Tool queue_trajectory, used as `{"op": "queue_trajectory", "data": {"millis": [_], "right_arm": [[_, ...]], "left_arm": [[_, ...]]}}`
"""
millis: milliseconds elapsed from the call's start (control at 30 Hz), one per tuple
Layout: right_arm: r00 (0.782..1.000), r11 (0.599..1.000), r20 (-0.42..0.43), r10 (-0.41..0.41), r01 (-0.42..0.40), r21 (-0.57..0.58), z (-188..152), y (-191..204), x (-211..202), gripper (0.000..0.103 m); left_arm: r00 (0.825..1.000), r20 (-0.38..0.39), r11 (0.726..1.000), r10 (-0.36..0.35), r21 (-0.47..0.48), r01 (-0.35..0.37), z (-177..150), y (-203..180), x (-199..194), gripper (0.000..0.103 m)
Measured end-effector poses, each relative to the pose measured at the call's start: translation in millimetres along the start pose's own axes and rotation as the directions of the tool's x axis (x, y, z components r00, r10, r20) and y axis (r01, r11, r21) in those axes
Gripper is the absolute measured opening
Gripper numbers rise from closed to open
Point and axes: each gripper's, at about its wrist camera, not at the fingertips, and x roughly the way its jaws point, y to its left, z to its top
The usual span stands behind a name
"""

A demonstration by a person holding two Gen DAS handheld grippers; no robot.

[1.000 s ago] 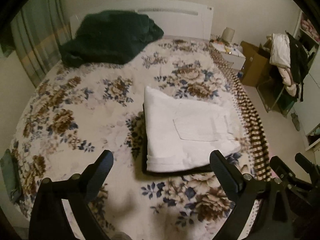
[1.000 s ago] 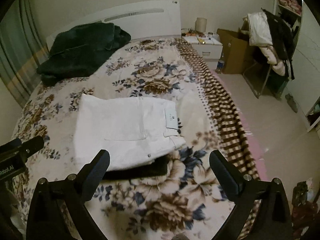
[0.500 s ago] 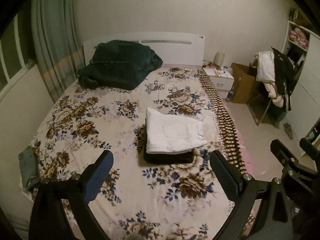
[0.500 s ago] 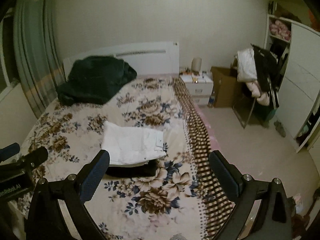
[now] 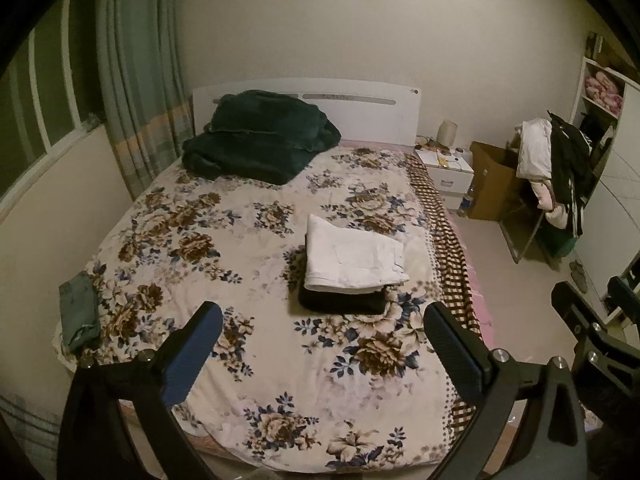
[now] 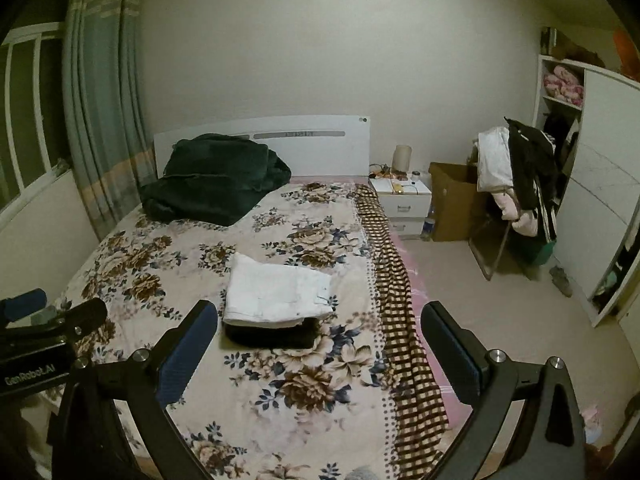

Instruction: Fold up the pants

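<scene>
White folded pants point(image 5: 354, 258) lay flat atop a black folded garment point(image 5: 342, 302) on the bed point(image 5: 240, 264), long axis running 9 to 3 o'clock, waistband toward 3. Left tongs point(image 5: 320, 344) and right tongs point(image 6: 318, 344) stood wide open, empty, well apart from the stack.

The right gripper point(image 6: 318, 344) hung above the bed point(image 6: 168, 264) with its jaws spread wide, nothing between them. White pants point(image 6: 276, 296) lay folded near centre, stacked on a folded black garment point(image 6: 272, 336). A dark green blanket point(image 6: 212, 178) was heaped at 11 o'clock against the headboard point(image 6: 320, 152). A nightstand point(image 6: 402, 200) stood at 1 o'clock, a cardboard box point(image 6: 452, 208) just beside it. The left gripper point(image 6: 48, 320) showed at 9 o'clock, its jaw state unclear.
</scene>
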Motion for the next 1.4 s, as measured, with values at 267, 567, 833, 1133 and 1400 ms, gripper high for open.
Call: {"op": "queue_trajectory", "data": {"millis": [267, 567, 833, 1133, 1400], "right_arm": [[1.000, 1.000, -0.008, -0.004, 0.004, 0.007, 9, 2, -6, 0.103], [0.999, 1.000, -0.046, 0.022, -0.021, 0.005, 21, 8, 21, 0.103], [0.998, 1.000, -0.058, 0.026, -0.025, 0.015, 21, 6, 32, 0.103], [0.997, 0.999, -0.064, 0.033, -0.032, 0.015, 14, 8, 45, 0.103], [0.997, 0.999, -0.076, 0.034, -0.033, 0.020, 5, 9, 51, 0.103]], "left_arm": [[1.000, -0.008, 1.000, 0.006, 0.014, -0.006, 0, 4, -4, 0.103], [1.000, -0.008, 1.000, 0.019, 0.024, -0.019, 2, 8, -1, 0.103], [1.000, -0.007, 0.999, 0.029, 0.024, -0.029, 7, 6, 1, 0.103], [0.999, -0.006, 0.999, 0.038, 0.027, -0.038, 9, 3, 0, 0.103], [0.999, -0.006, 0.999, 0.040, 0.027, -0.040, 9, 1, 1, 0.103]]}}
